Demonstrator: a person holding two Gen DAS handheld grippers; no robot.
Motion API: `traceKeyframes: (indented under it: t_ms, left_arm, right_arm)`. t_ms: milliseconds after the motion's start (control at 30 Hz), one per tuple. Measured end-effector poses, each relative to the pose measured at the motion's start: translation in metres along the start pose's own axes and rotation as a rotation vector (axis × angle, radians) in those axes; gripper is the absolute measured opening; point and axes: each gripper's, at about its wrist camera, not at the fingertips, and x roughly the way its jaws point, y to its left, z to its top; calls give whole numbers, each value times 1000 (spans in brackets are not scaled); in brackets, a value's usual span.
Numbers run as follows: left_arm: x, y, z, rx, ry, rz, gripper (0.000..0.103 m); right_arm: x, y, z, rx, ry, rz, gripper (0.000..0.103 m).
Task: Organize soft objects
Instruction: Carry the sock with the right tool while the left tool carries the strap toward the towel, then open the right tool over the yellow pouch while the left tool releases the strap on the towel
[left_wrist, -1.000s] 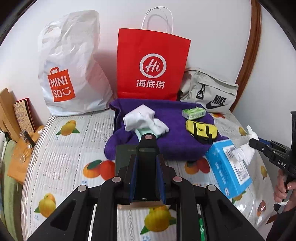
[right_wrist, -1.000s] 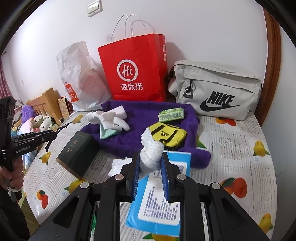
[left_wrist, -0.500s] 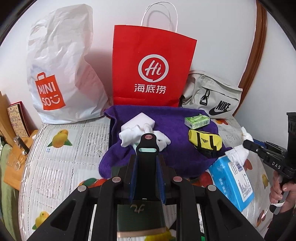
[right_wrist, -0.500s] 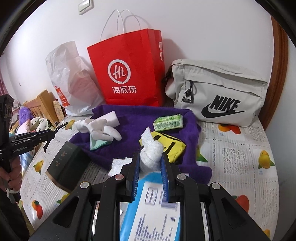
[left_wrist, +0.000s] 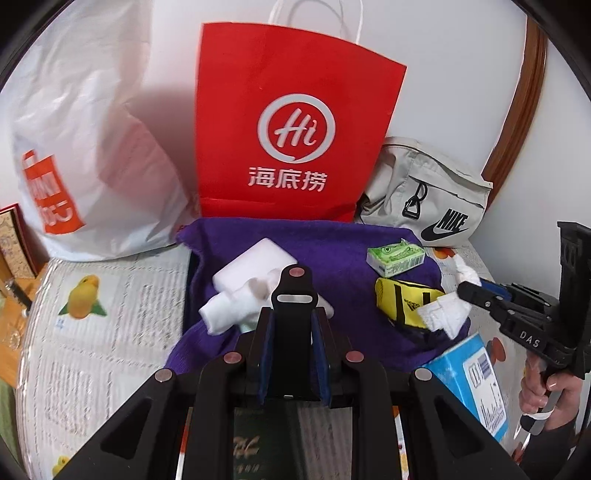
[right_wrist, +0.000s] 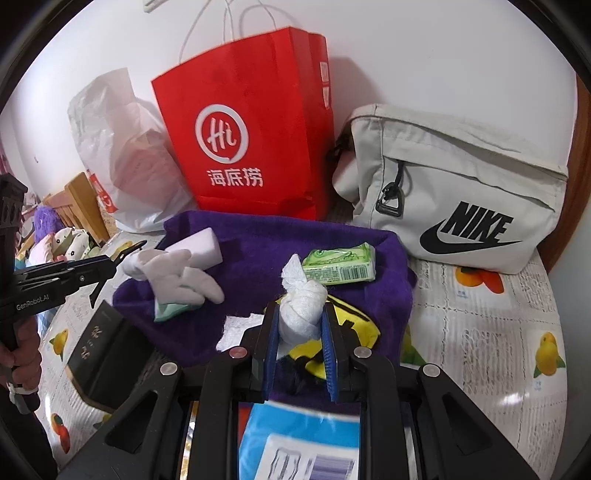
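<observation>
both tools are over the bed (right_wrist: 480, 314), pointing down at the purple towel (left_wrist: 351, 236) spread along the bed's far edge in front of the bags.

right gripper (right_wrist: 299, 325): clenched on a knotted wad of white tissue (right_wrist: 301, 308), pads pressing both sides and a loose tail sticking up. in the left wrist view we see the same wad hanging just beside the yellow pouch (left_wrist: 402, 301) near the towel's right edge.

left gripper (left_wrist: 291, 325): clamped on a dark green box (left_wrist: 255, 443); its black end tab stands up between the blue pads and the body runs back beneath the tool. it hangs above the towel's near edge, in front of the white socks (left_wrist: 236, 310) and the white sponge block (left_wrist: 255, 264).

also on the towel: green tissue pack (right_wrist: 340, 264) towards the far right corner. blue tissue packet (right_wrist: 295, 435) lies on the bed off the towel's near right corner.

step in hand, as we judge it: carrying both items in towards the towel pile or the bags behind. which of the red paper bag (right_wrist: 251, 140), white plastic bag (left_wrist: 81, 147) or grey nike bag (right_wrist: 461, 192) is the goal, we cannot tell.

next move calls for: picking a free patch for the wad clear of the pouch, lowering before letting go. the tissue is light and may cling to a pad, so part the pads fully. the box is rigid; set it flat.
</observation>
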Motion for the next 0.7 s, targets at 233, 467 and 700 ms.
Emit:
traceKeyframes:
  t_ms: [233, 467, 700]
  left_arm:
    - [31, 2, 19, -29, 20, -27, 20]
    - [65, 5, 21, -39, 88, -2, 20]
    - [79, 11, 19, -61, 140, 8, 21]
  right_arm:
    - [26, -8, 7, 3, 45, 9, 22]
    - [50, -13, 9, 1, 106, 7, 23]
    - [64, -16, 10, -10, 146, -3, 25]
